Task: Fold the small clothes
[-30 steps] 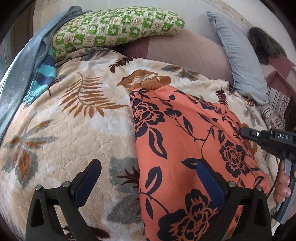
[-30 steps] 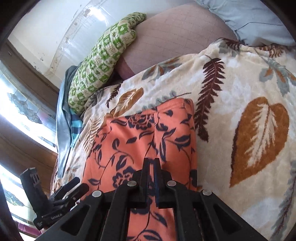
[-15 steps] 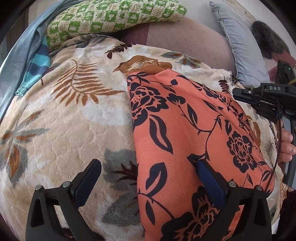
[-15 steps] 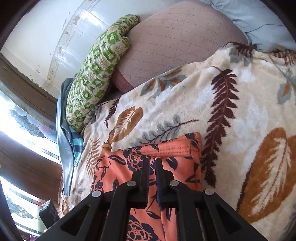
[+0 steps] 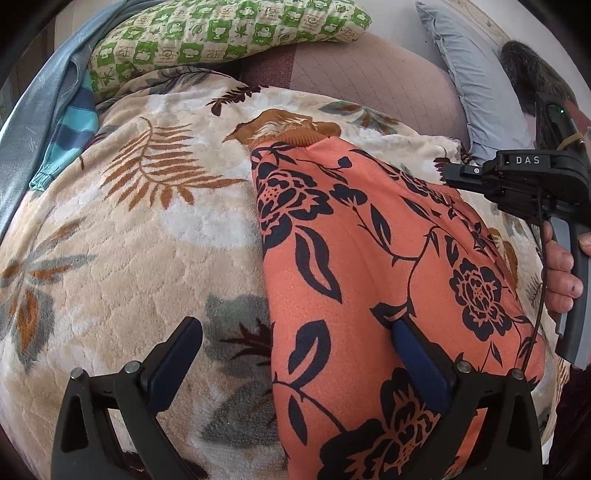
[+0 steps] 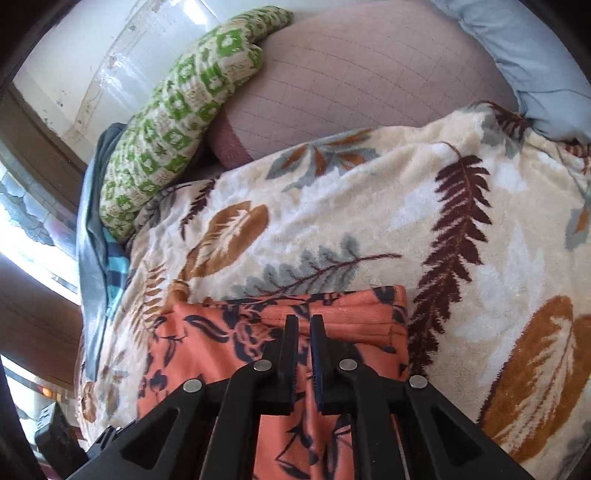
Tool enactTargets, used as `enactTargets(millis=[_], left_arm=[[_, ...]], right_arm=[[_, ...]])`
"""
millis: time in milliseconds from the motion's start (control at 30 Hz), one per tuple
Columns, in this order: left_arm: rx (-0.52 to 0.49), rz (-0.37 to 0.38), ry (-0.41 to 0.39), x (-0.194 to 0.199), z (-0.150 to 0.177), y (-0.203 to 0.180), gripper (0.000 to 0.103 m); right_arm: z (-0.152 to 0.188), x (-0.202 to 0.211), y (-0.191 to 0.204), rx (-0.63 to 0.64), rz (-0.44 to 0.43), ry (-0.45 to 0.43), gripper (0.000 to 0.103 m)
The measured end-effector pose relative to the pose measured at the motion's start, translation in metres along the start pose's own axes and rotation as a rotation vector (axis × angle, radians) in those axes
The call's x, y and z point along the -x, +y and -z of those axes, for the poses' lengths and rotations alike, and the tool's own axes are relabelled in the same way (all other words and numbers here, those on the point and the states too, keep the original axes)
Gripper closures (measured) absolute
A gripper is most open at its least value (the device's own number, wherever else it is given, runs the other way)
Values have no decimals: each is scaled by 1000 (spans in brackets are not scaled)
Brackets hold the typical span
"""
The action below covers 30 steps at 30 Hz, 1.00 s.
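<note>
An orange garment with dark blue flowers [image 5: 369, 266] lies flat on a cream leaf-print blanket [image 5: 129, 240]; it also shows in the right wrist view [image 6: 229, 339]. My left gripper [image 5: 295, 347] is open and empty, hovering over the garment's left edge, one finger over the blanket and one over the cloth. My right gripper [image 6: 303, 325] is shut with nothing between its fingers, its tips over the garment's hemmed end. It also shows at the right of the left wrist view [image 5: 517, 177], above the garment's right side.
A green checked pillow [image 5: 221, 33] lies at the back. Blue and striped clothes [image 5: 55, 122] are heaped at the left. A grey-blue pillow [image 5: 476, 85] lies at the right, a pink quilted cover [image 6: 369, 81] behind the blanket.
My right gripper has moved forward along the garment toward its far hem, staying shut. My left gripper has shifted slightly and stays open.
</note>
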<state>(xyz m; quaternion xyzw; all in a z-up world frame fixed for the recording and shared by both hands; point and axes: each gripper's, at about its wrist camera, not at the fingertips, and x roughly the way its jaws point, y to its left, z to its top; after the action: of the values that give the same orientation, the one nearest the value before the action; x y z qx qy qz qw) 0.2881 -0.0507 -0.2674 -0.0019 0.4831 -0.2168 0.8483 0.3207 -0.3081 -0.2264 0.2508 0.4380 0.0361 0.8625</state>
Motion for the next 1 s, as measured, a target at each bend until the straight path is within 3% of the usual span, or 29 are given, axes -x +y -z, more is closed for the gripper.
enactTargets(millis=[100, 200, 267, 533, 733, 900, 1000], left_arm=[[-10, -7, -5, 0, 2, -2, 0], [-8, -5, -2, 0, 2, -2, 0], [-3, -4, 0, -1, 3, -1, 0], [40, 0, 13, -6, 7, 1, 0], [-35, -54, -16, -5, 13, -10, 0], [8, -21, 16, -9, 12, -3, 0], [-24, -29, 9, -10, 12, -6, 0]], right_arm=[[8, -7, 17, 56, 17, 35, 94], [19, -31, 8, 43, 111, 109, 97], [23, -31, 1, 17, 84, 98, 97], [25, -32, 4, 33, 117, 93, 97], [25, -26, -7, -31, 96, 88, 98], [26, -18, -14, -60, 88, 83, 101], [28, -12, -18, -63, 102, 71, 102]])
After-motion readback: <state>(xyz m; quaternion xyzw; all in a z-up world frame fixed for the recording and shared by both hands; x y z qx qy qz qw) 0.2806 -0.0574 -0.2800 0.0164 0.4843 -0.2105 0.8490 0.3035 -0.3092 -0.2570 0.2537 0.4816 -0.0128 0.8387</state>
